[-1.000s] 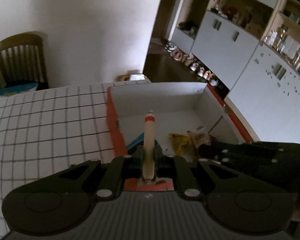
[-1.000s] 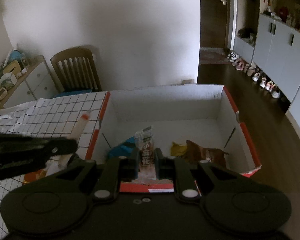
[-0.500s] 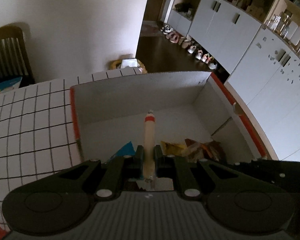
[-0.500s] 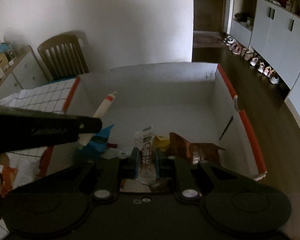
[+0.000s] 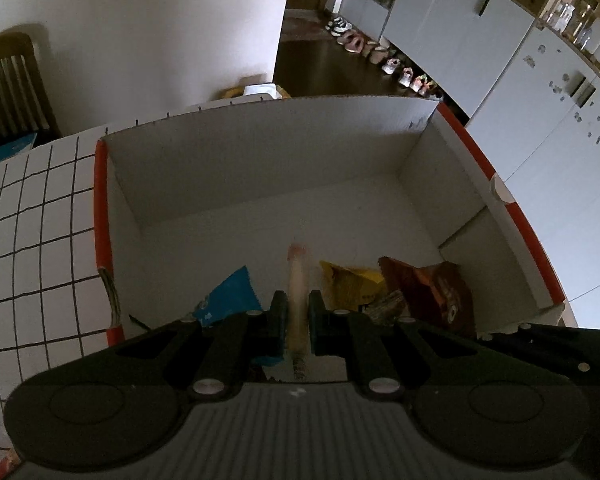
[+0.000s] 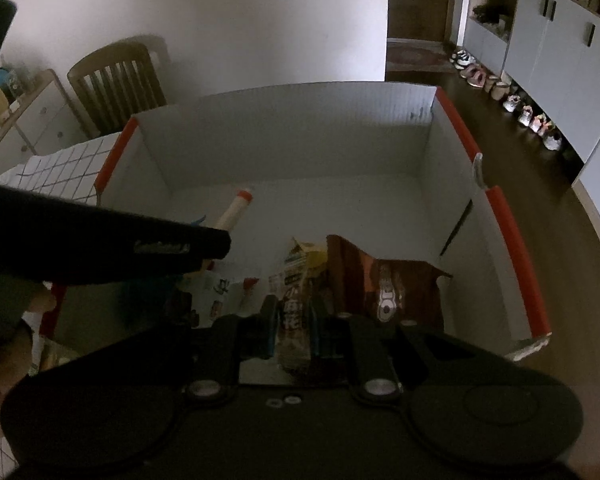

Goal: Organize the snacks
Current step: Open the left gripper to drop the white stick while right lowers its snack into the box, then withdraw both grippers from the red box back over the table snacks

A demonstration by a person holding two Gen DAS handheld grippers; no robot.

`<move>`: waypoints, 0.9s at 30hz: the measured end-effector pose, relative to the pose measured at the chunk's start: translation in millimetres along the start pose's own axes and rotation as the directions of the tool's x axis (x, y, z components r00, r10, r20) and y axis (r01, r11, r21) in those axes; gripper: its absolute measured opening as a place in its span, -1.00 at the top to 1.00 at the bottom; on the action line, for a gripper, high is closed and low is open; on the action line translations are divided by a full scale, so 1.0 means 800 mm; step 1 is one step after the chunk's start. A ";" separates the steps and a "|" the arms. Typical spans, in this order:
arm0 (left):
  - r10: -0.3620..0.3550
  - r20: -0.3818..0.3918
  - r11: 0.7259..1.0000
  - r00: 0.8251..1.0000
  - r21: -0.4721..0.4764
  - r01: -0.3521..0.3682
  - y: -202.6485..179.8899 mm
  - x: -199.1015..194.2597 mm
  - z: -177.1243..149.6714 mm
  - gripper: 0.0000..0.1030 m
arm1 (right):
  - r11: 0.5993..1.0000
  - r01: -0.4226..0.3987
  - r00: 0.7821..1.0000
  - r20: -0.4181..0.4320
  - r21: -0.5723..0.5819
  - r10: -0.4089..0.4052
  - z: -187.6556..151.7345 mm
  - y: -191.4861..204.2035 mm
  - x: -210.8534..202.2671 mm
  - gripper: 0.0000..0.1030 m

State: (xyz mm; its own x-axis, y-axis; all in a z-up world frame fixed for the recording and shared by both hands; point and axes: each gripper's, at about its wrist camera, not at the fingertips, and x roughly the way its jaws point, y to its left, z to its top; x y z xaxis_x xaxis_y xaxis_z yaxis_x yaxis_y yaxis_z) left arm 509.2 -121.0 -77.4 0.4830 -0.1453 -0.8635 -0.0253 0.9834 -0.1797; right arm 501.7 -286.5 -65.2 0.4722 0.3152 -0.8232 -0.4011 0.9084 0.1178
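A white cardboard box with orange rims stands open on the checked tablecloth. My left gripper is shut on a pale snack stick with a red tip, held over the near side of the box. In the right wrist view that snack stick juts out past the dark left gripper body. My right gripper is shut on a small printed snack packet, low inside the box. On the box floor lie a blue packet, a yellow packet and a brown packet.
A wooden chair stands behind the table, beside a low drawer unit. Grey cabinets and a row of shoes line the dark floor to the right. A hand shows at the left edge.
Both grippers have sunk and pushed forward over the box, so it fills more of each view. The left gripper has come in from over the tablecloth. Each still grips its snack.
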 end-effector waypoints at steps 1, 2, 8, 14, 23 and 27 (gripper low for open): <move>-0.003 -0.002 1.000 1.000 -0.001 0.003 0.001 -0.001 0.000 0.79 | 1.000 0.000 1.000 0.000 -0.002 0.000 -0.001 0.000 -0.001 0.66; -0.005 -0.004 1.000 1.000 -0.004 0.005 0.002 -0.002 0.001 0.78 | 1.000 -0.003 1.000 0.000 -0.003 0.003 -0.002 0.000 -0.002 0.65; -0.014 -0.010 1.000 1.000 -0.021 0.013 0.008 -0.013 -0.001 0.75 | 1.000 0.000 1.000 0.008 -0.004 0.000 -0.004 -0.003 -0.013 0.53; -0.017 0.022 1.000 1.000 -0.021 0.017 0.012 -0.038 -0.007 0.75 | 1.000 -0.007 1.000 0.026 0.011 0.006 -0.004 -0.005 -0.029 0.26; -0.037 0.078 0.999 0.996 0.009 0.036 0.016 -0.090 -0.021 0.74 | 1.000 0.002 0.997 0.075 0.012 -0.003 -0.006 0.005 -0.060 -0.02; -0.056 0.105 0.998 0.993 0.016 0.055 0.023 -0.117 -0.031 0.74 | 1.000 0.007 0.996 0.092 0.011 -0.008 -0.010 0.017 -0.074 -0.15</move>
State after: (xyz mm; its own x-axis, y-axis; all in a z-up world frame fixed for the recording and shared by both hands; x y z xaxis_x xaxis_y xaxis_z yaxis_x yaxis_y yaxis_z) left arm 441.8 -91.6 -11.2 0.5730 -0.1879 -0.7977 0.0155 0.9757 -0.2187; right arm 462.2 -295.2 -19.3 0.5460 0.3317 -0.7693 -0.3892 0.9136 0.1176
